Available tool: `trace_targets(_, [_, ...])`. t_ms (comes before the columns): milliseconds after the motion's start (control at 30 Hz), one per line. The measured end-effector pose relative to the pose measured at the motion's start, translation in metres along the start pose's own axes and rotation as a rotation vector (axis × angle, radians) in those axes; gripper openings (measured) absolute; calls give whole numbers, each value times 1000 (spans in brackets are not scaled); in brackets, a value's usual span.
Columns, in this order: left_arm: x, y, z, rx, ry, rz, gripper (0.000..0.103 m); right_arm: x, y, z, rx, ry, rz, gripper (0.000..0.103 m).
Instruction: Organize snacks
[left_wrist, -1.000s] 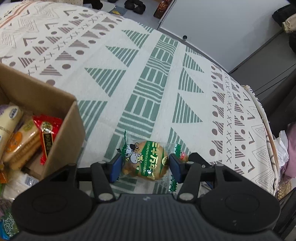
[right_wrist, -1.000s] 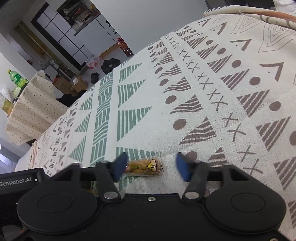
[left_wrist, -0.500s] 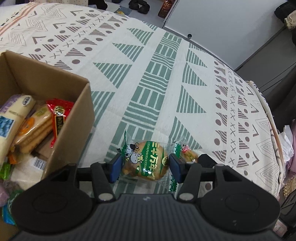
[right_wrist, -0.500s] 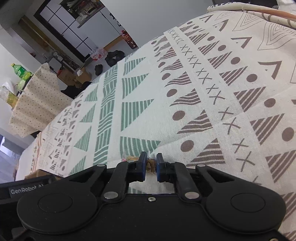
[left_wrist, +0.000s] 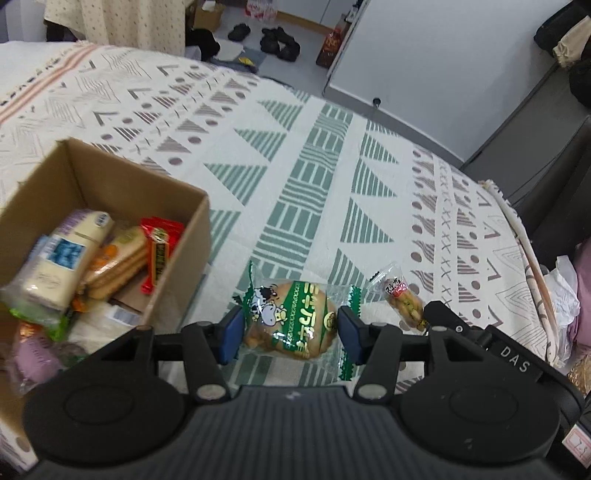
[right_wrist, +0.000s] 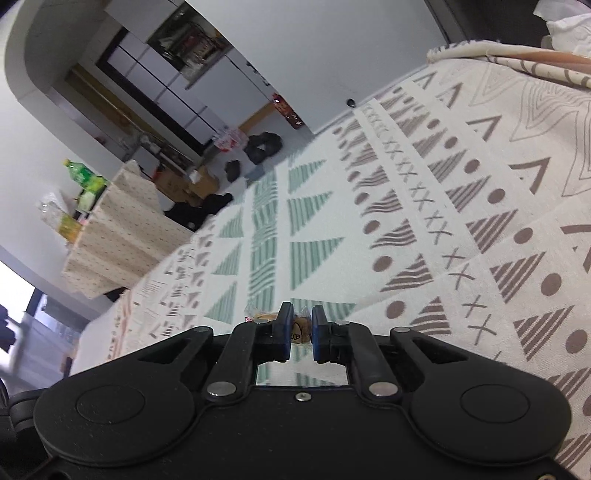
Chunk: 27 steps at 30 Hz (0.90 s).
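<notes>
Two hand-held grippers hover above a bed covered by a cream cloth (left_wrist: 303, 192) patterned with green and brown triangles. The left gripper (left_wrist: 288, 334) is clamped on a round bun in a clear wrapper (left_wrist: 291, 317) printed with green bands and a cartoon cow; its blue pads press the wrapper's two sides and the packet hangs clear of the cloth. To its left sits an open cardboard box (left_wrist: 110, 181), holding a pale biscuit pack (left_wrist: 66, 254), a stack of round crackers (left_wrist: 118, 258) and a red-wrapped bar (left_wrist: 159, 251) among other packets. The right gripper (right_wrist: 303, 330) has its blue pads pinched nearly together on a small clear packet of brown snack pieces (right_wrist: 300, 325). In the left wrist view that same small packet (left_wrist: 400, 299), with a red label, shows just to the right of the bun, lifted off the cloth. Beyond the bed lie a grey floor with dark shoes (left_wrist: 277, 40), and a green bottle (right_wrist: 83, 173) stands on a dotted table cover (right_wrist: 122, 225)
</notes>
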<state>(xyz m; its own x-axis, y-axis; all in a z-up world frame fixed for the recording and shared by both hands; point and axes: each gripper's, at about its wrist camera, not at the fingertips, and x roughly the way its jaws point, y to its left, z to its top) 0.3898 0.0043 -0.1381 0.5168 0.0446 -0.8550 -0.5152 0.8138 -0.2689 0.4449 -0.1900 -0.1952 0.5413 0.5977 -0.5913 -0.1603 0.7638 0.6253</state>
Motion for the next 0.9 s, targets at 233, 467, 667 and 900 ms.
trace_targets(233, [-36, 12, -1, -12, -55, 17, 54, -12, 19, -4, -19, -3, 72, 11])
trace_targets(467, [-67, 34, 3, -43, -110, 31, 47, -18, 44, -12, -56, 4, 120, 11])
trace_targets(667, [-79, 45, -1, -58, -106, 28, 41, -26, 61, -18, -92, 3, 144, 11])
trace_targets(900, [-61, 39, -16, -56, -29, -13, 46, -36, 58, -18, -96, -6, 126, 11])
